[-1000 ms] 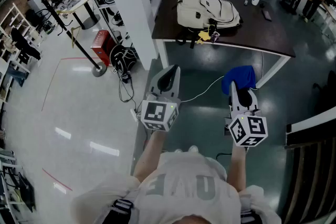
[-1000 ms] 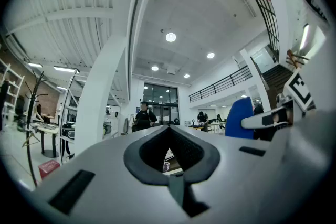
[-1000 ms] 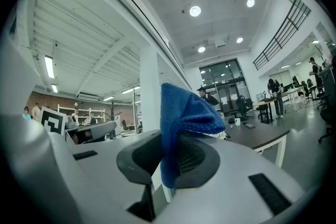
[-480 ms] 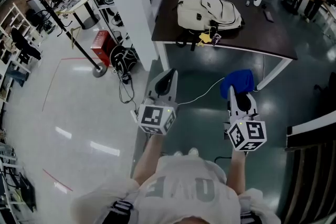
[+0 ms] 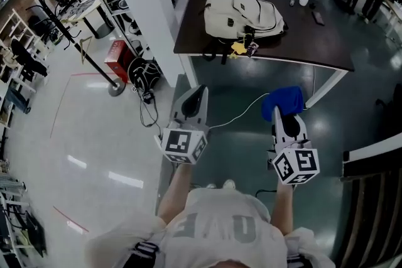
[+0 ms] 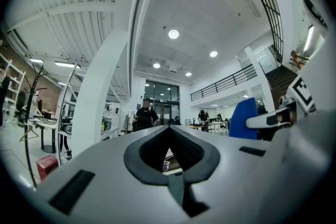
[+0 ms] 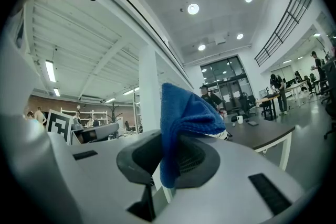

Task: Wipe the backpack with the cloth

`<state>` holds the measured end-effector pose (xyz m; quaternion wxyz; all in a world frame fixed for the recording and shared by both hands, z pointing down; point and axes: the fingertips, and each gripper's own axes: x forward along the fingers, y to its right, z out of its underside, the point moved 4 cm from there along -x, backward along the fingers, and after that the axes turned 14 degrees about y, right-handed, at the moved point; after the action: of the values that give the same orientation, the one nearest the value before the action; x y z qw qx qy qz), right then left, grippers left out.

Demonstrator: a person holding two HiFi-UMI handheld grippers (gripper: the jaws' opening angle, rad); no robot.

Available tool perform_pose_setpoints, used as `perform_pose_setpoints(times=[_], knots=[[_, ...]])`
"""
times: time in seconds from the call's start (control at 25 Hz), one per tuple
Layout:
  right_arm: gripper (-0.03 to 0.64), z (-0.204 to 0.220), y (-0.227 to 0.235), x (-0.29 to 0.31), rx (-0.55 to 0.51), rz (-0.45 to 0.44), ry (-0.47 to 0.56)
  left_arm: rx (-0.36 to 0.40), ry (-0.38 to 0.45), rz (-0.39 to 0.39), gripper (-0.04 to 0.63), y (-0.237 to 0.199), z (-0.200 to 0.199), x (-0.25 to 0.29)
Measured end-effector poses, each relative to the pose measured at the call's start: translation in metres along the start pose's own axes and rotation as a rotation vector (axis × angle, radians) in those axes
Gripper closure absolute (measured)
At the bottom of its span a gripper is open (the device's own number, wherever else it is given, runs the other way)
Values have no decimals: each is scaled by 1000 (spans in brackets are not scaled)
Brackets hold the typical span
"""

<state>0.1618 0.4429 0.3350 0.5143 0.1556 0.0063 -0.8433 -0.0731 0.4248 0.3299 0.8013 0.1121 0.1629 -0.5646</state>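
A cream backpack (image 5: 242, 12) with dark straps lies on the dark table (image 5: 314, 41) ahead of me. Both grippers are held short of the table, over the floor. My right gripper (image 5: 281, 111) is shut on a blue cloth (image 5: 283, 100), which stands up between its jaws (image 7: 184, 118). My left gripper (image 5: 194, 99) is shut with nothing in it; its tips meet (image 6: 169, 128) and only the room shows beyond them.
A white pillar (image 5: 147, 9) stands left of the table, with a red box (image 5: 119, 53) and a black stand base (image 5: 115, 86) near its foot. A white cable (image 5: 239, 115) trails across the floor. Small items (image 5: 241, 47) lie by the backpack. People stand beyond the table.
The table and backpack have shifted slightly left and nearer in the head view. Both grippers stay at about the same height, and the cloth is still held.
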Motion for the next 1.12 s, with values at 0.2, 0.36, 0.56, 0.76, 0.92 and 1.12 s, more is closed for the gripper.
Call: perform_pose_setpoints(times=[0.2, 0.36, 0.56, 0.76, 0.92, 1.12], knots=[[572, -3, 20, 2, 5, -7, 13, -4, -11, 2, 594, 13, 7, 9], [572, 3, 31, 9, 25, -6, 10, -4, -18, 0, 594, 17, 14, 16], [572, 18, 48, 33, 38, -6, -3, -11, -19, -16, 594, 2, 34, 41], [572, 33, 79, 79, 30, 13, -17, -36, -13, -36, 594, -25, 65, 91], [572, 34, 105, 131, 1, 22, -10, -47, -1, -29, 594, -51, 84, 149], [572, 38, 135, 214, -2, 36, -3, -44, 10, -12, 594, -90, 101, 227]])
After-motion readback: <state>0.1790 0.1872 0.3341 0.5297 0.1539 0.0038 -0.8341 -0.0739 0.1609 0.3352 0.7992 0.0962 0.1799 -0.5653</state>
